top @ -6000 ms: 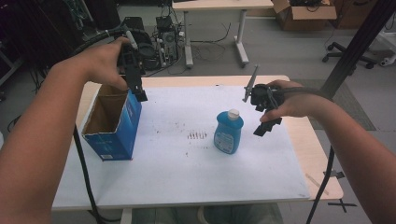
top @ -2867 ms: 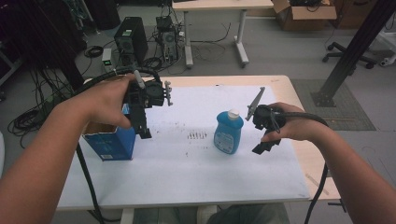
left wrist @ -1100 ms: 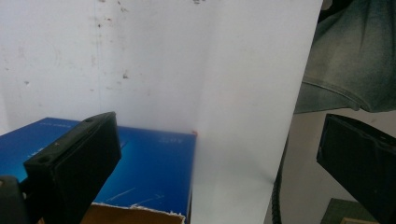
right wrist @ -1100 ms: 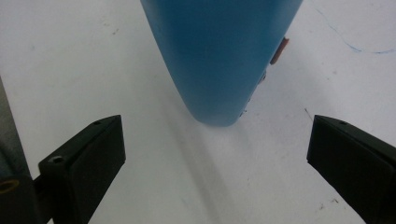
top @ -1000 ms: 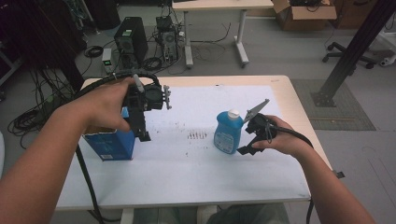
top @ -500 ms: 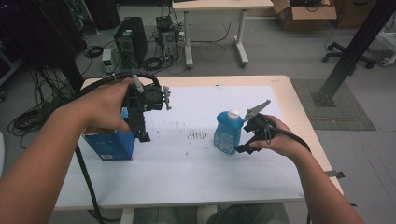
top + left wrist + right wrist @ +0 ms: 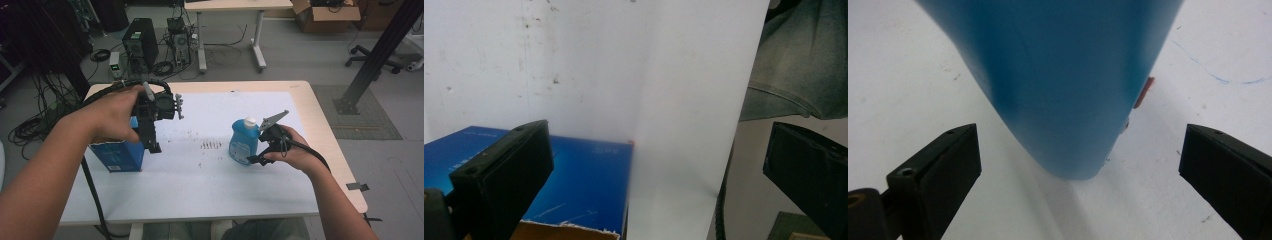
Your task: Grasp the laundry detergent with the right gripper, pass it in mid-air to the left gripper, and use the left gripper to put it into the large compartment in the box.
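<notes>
A blue bottle [image 7: 243, 140] with a white cap stands upright on the white table sheet [image 7: 200, 170], right of centre. My right gripper [image 7: 254, 159] sits low at the bottom right of the bottle, open. In the right gripper view the bottle [image 7: 1058, 85] looms between and just beyond the spread jaws, which do not touch it. An open blue cardboard box [image 7: 120, 156] stands at the left. My left gripper [image 7: 153, 147] hangs just right of the box, pointing down, open. In the left gripper view the box [image 7: 579, 190] lies under the left jaw, with nothing between the jaws.
Small dark marks [image 7: 211, 145] dot the sheet between box and bottle. A black cable [image 7: 95, 195] trails from the left gripper past the table's front left. Beyond the table stand a computer tower [image 7: 140, 47], a desk [image 7: 230, 30] and a black post [image 7: 380, 55].
The right gripper has come down and in from beside the bottle to its lower right side. The left gripper moved earlier from above the box to just right of it, then stayed.
</notes>
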Demonstrator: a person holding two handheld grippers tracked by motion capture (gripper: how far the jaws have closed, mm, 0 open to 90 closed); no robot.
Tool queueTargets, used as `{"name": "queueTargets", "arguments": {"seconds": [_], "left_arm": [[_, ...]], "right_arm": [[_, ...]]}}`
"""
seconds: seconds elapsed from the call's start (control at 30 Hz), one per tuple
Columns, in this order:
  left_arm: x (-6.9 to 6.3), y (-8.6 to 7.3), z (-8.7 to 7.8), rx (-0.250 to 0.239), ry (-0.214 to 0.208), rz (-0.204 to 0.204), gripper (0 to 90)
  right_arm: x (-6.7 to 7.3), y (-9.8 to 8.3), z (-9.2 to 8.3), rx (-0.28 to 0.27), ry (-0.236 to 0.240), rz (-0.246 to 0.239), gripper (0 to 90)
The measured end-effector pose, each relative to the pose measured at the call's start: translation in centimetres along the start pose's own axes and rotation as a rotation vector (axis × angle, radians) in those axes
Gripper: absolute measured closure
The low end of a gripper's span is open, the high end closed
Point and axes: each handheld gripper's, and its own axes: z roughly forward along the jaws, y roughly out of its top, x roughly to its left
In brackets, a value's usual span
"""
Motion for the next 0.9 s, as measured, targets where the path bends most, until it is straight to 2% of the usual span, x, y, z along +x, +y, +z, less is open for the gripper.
{"name": "queueTargets", "arguments": {"seconds": [0.2, 0.9], "left_arm": [[-0.09, 0.0, -0.02, 0.002, -0.001, 0.001, 0.2], [-0.05, 0.21, 0.05, 0.009, 0.001, 0.002, 0.2]], "right_arm": [[-0.05, 0.01, -0.01, -0.047, -0.019, 0.01, 2.7], [0.2, -0.09, 0.74, -0.131, -0.05, 0.022, 2.4]]}}
